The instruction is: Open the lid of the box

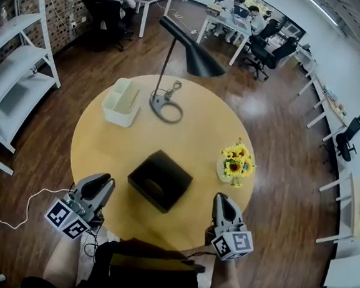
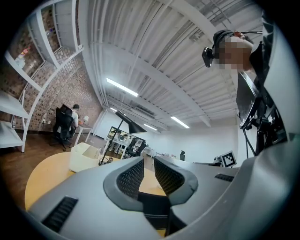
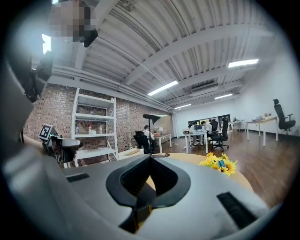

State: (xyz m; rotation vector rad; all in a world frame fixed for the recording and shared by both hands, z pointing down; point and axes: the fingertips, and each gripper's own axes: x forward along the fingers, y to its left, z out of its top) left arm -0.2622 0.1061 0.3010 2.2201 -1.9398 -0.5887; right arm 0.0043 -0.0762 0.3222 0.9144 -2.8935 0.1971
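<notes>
**Tongs flank the box, one on each side, both empty**

Left gripper hangs over the near-left rim of the round table with its jaws a little apart. The left gripper view shows only tabletop through the narrow gap and nothing between the pads. Right gripper hangs over the near-right rim with its jaws together. In the right gripper view the tips meet on nothing.

The box is dark and sits on the near half of the table, between the two grippers and slightly farther out than their tips. It looks roughly square, so it has no clear long axis. It is set cornerwise, with one corner pointing at the person, one pointing away, and one toward each gripper. The lid is on and lies flat. No seam or hinge can be made out from above.

From the left gripper the box lies to the right and a little far. From the right gripper it lies to the left and a little far. Neither gripper touches it. In the head view the left tips look somewhat closer to their corner than the right tips to theirs, so I judge the left the nearer one. Either approach would meet a corner first, not a flat side, so the wrist would probably need turning to square the jaws to an edge of the lid.

A lamp, a white tray and a vase of sunflowers stand well apart from the box.
</notes>
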